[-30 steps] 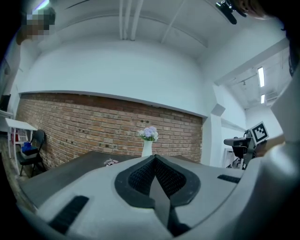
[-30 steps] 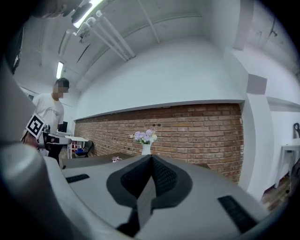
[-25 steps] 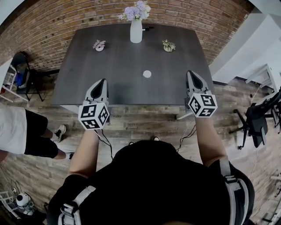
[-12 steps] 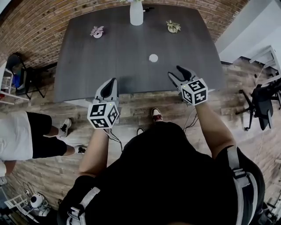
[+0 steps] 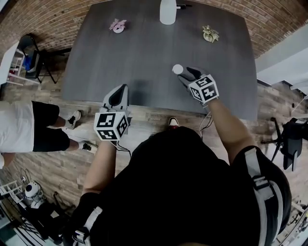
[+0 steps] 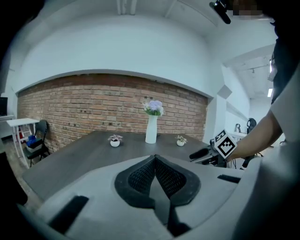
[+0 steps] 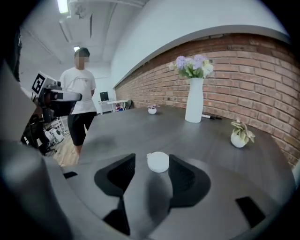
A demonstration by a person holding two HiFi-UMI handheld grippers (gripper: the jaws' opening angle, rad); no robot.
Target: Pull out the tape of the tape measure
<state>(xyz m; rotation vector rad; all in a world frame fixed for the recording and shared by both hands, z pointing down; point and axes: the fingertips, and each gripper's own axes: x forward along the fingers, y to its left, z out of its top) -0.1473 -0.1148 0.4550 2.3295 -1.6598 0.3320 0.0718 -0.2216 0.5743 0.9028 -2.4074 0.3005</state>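
The tape measure [image 5: 177, 69] is a small round white case lying flat on the dark grey table [image 5: 144, 53]. My right gripper [image 5: 186, 74] reaches over the table from the right. In the right gripper view the tape measure [image 7: 158, 162] sits between the tips of my right gripper [image 7: 152, 160], nearer the right pad. The jaws are opening and neither pad presses on it. My left gripper [image 5: 118, 92] hovers at the table's front edge, well to the left of the case. In the left gripper view my left gripper [image 6: 155, 159] is shut on nothing.
A white vase with flowers [image 5: 168, 10] stands at the table's far edge, with a black pen [image 5: 183, 6] beside it. Two small potted plants [image 5: 118, 25] [image 5: 210, 33] flank the vase. A person [image 5: 29, 132] stands on the wooden floor at left, near a chair [image 5: 33, 57].
My right gripper has moved forward and left over the table to the tape measure, and its jaws have gone from shut to open. The left gripper has stayed at the front edge.
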